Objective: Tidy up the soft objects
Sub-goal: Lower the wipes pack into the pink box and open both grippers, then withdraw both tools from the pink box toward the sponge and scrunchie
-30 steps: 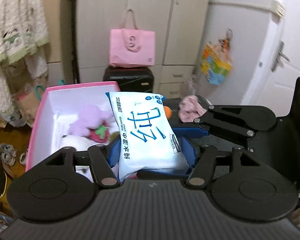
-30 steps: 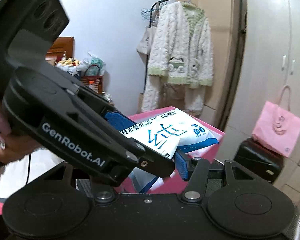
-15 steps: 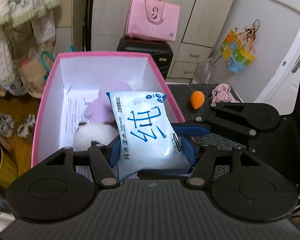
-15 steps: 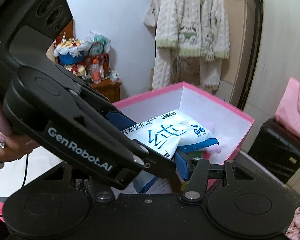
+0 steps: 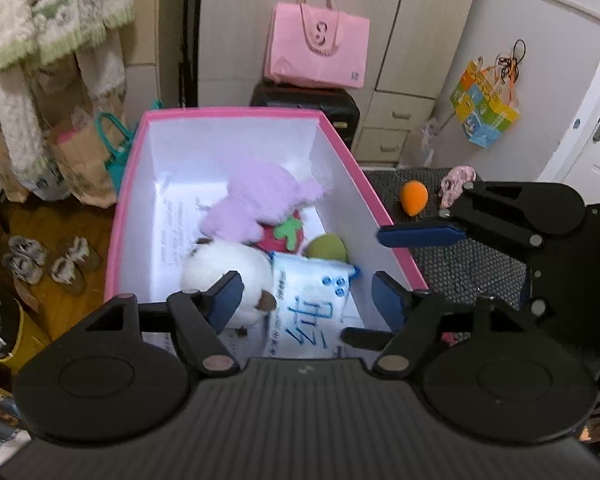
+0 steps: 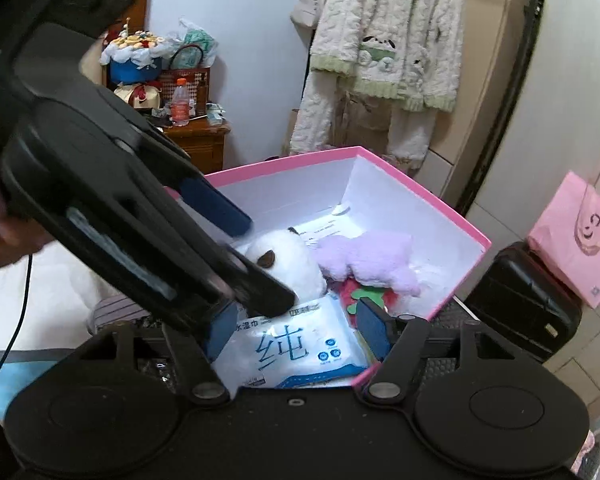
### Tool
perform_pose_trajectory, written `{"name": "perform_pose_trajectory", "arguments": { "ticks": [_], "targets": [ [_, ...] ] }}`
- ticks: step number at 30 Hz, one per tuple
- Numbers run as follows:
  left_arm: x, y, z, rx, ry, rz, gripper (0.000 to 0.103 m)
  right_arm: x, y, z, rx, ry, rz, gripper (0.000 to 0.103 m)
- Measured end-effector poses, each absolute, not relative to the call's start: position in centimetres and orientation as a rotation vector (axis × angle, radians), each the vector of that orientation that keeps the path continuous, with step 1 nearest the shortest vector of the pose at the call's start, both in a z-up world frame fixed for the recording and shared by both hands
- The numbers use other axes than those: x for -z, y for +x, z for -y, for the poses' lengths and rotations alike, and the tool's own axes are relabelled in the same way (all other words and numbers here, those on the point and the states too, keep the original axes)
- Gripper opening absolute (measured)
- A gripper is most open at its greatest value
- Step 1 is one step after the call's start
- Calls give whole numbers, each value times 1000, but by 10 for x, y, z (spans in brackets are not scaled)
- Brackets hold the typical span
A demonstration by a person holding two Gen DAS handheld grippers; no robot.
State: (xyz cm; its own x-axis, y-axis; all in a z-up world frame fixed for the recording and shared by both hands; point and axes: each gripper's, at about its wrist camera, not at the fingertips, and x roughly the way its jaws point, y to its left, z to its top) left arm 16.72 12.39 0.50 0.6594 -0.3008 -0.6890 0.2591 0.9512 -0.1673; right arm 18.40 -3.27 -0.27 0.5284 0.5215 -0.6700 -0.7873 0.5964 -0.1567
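The wet wipes pack [image 5: 306, 312] lies inside the pink box [image 5: 228, 111], near its front end, next to a white plush [image 5: 224, 272], a purple plush [image 5: 260, 200], a strawberry plush [image 5: 286, 234] and a green sponge [image 5: 326, 246]. My left gripper [image 5: 306, 296] is open and empty above the pack. My right gripper [image 6: 296, 330] is open over the box's near corner, with the pack [image 6: 296, 350] below it. An orange sponge [image 5: 414, 197] and a pink scrunchie [image 5: 454, 184] lie on the dark mat right of the box.
A black suitcase [image 5: 304, 98] with a pink bag [image 5: 320, 50] stands behind the box. Wardrobe doors and a hanging cardigan [image 6: 384, 40] are at the back. Shoes [image 5: 48, 258] and paper bags are on the floor at left. The right gripper's body [image 5: 520, 216] is beside the box.
My left gripper opened and let go of the wet wipes pack, which dropped into the pink box. Both grippers tilted down over the box.
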Motion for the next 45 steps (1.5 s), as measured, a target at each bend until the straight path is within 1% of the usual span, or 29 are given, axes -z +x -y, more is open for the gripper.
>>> {"name": "perform_pose_trajectory", "arguments": {
  "ticks": [6, 16, 21, 30, 33, 37, 45],
  "targets": [
    [-28, 152, -131, 298, -17, -768, 75, -8, 189, 41, -790, -423, -665, 71],
    [-47, 119, -129, 327, 12, -755, 77, -30, 163, 52, -784, -418, -638, 72],
    [-59, 97, -116, 345, 65, -725, 80, -41, 144, 61, -790, -422, -615, 72],
    [-72, 65, -73, 435, 191, -671, 80, -56, 113, 116, -795, -350, -583, 74],
    [-70, 64, -54, 500, 195, -662, 80, -56, 107, 137, -789, -324, -579, 76],
    [-55, 76, -27, 547, 148, -679, 80, -46, 107, 167, -769, -253, -577, 76],
    [-35, 99, 29, 536, 225, -630, 80, -27, 133, 228, -628, -203, -602, 76]
  ]
}}
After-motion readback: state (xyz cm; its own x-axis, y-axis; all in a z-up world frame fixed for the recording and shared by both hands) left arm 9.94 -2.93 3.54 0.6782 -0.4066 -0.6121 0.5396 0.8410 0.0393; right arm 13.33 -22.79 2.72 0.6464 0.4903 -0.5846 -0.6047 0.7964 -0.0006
